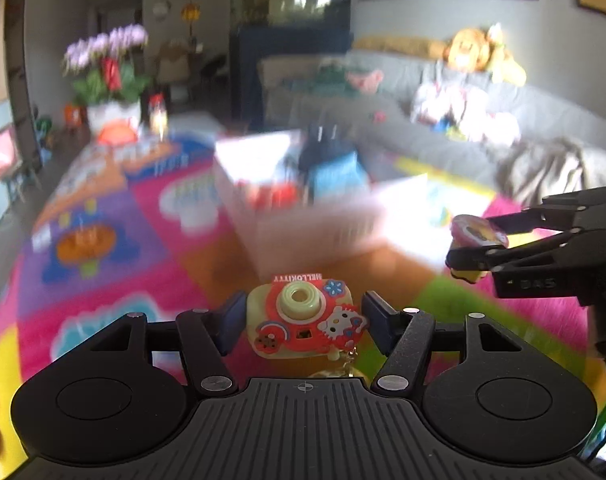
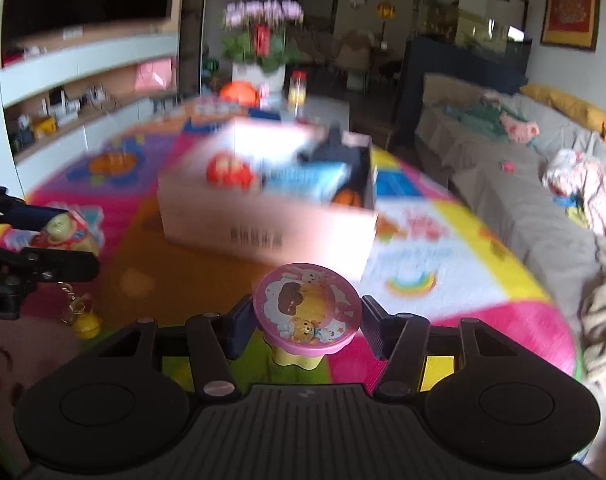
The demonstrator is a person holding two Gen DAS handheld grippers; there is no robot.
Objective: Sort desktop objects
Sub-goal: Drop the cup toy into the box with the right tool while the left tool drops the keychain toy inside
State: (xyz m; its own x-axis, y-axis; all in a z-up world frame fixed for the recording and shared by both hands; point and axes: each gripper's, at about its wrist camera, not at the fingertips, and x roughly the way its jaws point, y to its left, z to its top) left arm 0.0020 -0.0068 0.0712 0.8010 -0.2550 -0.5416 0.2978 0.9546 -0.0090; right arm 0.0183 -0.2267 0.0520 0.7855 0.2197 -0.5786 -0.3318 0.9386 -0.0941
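My left gripper (image 1: 305, 322) is shut on a red and yellow Hello Kitty toy camera (image 1: 299, 312), held above the colourful play mat (image 1: 103, 248). A small gold bell on a chain (image 2: 85, 324) hangs beneath it. The right wrist view shows the same toy camera (image 2: 69, 232) in that left gripper (image 2: 63, 240) at the left edge. My right gripper (image 2: 307, 328) is shut on a round toy with a pink cartoon lid (image 2: 307, 304) and a yellow base. In the left wrist view this right gripper (image 1: 469, 252) is at the right, holding the pink-lidded toy (image 1: 479, 234) side-on.
An open cardboard box (image 2: 263, 228) stands on the mat ahead of both grippers, holding a red ball (image 2: 227, 172), a blue item and dark items. A grey sofa (image 2: 523, 200) with clothes runs along the right. A flower pot (image 2: 259, 68) and a jar stand beyond; shelves line the left.
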